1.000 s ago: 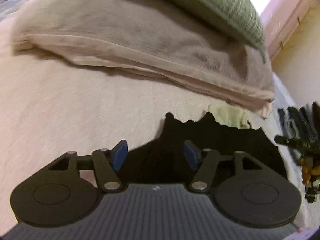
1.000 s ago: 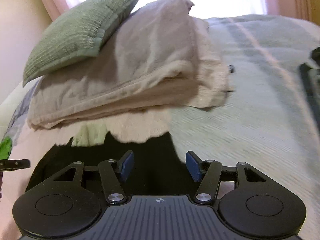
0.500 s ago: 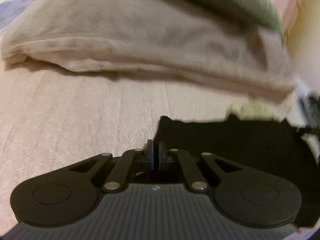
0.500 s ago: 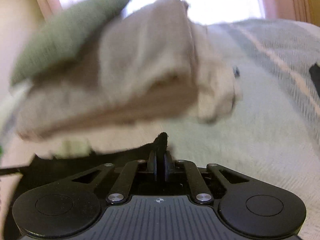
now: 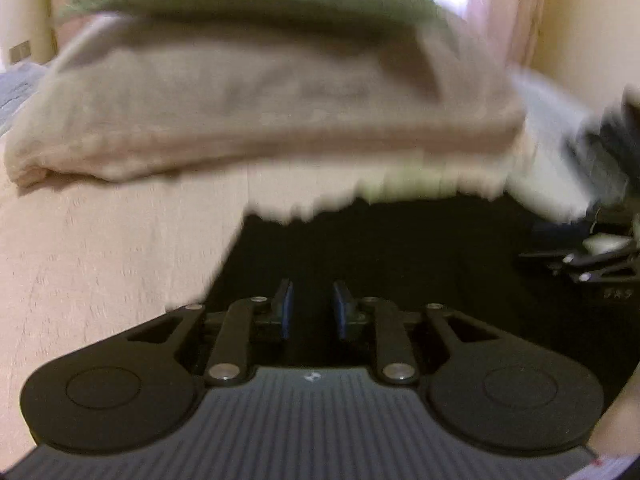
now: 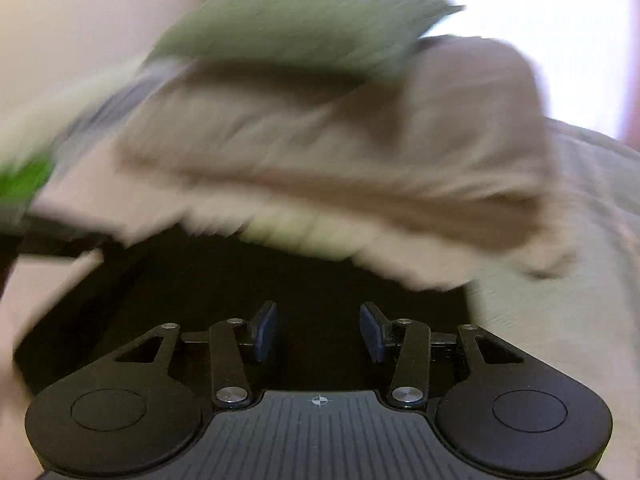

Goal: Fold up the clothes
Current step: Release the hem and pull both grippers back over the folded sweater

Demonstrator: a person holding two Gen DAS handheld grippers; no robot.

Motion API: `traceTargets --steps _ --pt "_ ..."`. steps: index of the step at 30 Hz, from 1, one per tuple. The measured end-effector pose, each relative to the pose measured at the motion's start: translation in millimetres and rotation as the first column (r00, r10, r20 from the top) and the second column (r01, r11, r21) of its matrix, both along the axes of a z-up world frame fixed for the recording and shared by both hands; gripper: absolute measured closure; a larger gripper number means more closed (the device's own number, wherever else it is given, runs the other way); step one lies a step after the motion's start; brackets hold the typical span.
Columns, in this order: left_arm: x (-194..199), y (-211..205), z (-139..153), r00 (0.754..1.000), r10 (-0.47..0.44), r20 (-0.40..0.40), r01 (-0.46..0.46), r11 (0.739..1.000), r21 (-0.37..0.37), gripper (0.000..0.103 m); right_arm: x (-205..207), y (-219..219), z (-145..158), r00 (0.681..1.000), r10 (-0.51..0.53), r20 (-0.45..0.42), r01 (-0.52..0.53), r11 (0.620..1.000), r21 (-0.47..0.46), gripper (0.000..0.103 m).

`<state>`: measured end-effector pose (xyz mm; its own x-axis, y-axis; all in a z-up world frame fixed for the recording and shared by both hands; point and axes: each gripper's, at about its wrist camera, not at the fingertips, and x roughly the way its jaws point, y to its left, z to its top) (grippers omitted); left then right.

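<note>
The black garment lies flat on the pink bed cover, directly ahead of both grippers. Its far edge lies just short of a folded beige blanket; whether they touch cannot be told because of blur. A green pillow rests on top of the blanket.

Left gripper: jaws parted with a narrow gap, nothing between the blue pads, positioned over the garment.

Right gripper: jaws parted wider, nothing held, also over the garment. A grey striped cover lies to its right.
</note>
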<state>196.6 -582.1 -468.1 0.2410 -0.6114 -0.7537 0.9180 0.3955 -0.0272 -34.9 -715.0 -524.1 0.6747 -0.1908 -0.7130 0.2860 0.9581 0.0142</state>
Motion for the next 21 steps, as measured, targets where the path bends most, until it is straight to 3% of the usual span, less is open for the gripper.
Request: traceTargets --steps 1,3,5,7,10,13,18,21 --pt "5 -2 -11 1.000 0.008 0.006 -0.008 0.999 0.032 0.084 -3 -5 -12 0.999 -0.009 -0.039 0.008 1.000 -0.018 0.061" --pt "15 4 -17 1.000 0.020 -0.004 -0.020 0.999 0.035 0.084 -25 -30 -23 0.999 -0.032 -0.012 0.032 0.999 0.020 0.061" --pt "19 8 -10 0.999 0.031 -0.010 -0.030 0.999 0.044 0.084 -46 -55 -19 0.998 -0.064 0.009 0.062 0.991 0.115 0.061" --pt "13 10 -1 0.999 0.051 0.006 -0.052 0.996 0.068 0.084 -58 -62 -7 0.996 -0.094 -0.015 0.095 0.991 0.095 0.061" --pt "4 6 11 0.991 0.129 0.023 -0.131 0.980 0.150 0.082 -65 -53 16 0.985 -0.157 -0.078 0.161 0.985 0.055 0.061" --pt "-18 19 36 0.984 0.176 0.024 -0.177 0.963 0.201 0.071 -80 -31 51 0.971 -0.235 -0.046 0.236 0.971 0.031 0.061" --pt "-59 44 79 0.974 0.226 0.000 -0.220 0.947 0.235 0.059 -102 10 99 0.958 -0.284 0.027 0.280 0.954 0.103 0.051" --pt "-83 56 99 0.972 0.234 -0.010 -0.225 0.944 0.241 0.058 -115 29 112 0.956 -0.291 0.028 0.284 0.948 0.146 0.048"
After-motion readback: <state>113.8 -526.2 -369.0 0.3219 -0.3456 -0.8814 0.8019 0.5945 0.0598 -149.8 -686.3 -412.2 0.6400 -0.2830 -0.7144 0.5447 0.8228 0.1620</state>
